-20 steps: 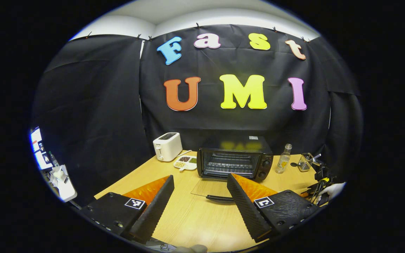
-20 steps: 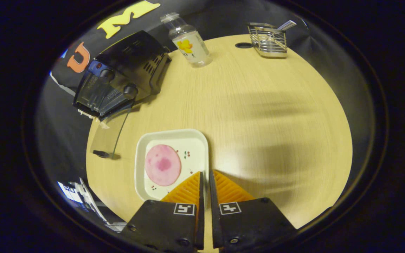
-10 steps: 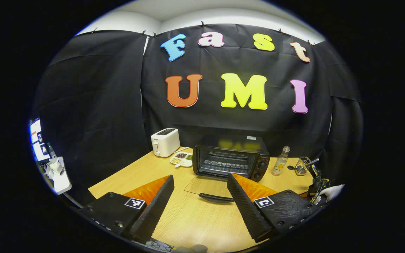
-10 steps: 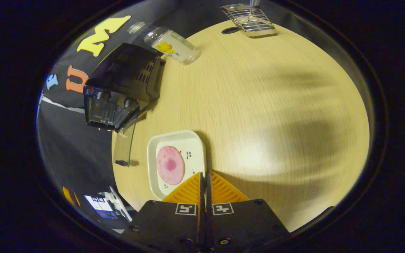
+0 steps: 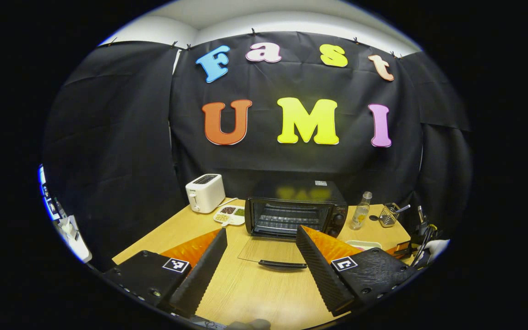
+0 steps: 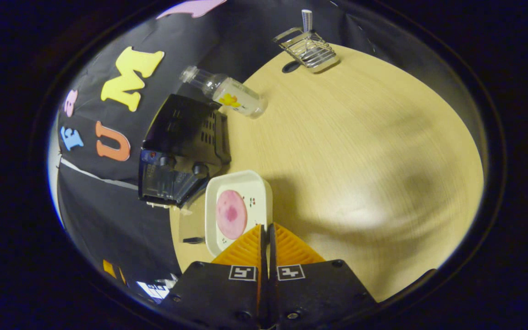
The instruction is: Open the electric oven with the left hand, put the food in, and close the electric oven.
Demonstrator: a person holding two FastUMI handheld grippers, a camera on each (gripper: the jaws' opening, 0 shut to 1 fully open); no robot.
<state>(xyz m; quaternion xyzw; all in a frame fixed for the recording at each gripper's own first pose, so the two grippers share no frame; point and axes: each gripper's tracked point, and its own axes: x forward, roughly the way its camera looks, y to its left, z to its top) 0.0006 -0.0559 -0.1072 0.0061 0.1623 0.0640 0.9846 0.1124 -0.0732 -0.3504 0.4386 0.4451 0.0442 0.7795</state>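
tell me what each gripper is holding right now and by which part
The right gripper is shut on the near rim of the white plate, which carries a pink slice of food. The left gripper is open and holds nothing.

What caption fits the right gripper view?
Right gripper shut on a white plate of pink food, beside the open oven.

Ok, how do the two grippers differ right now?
The left gripper has its fingers spread wide and holds nothing; the right gripper has its fingers pressed together on the plate rim. The left faces the open oven head-on; the right looks down on the table. Both have orange fingers.
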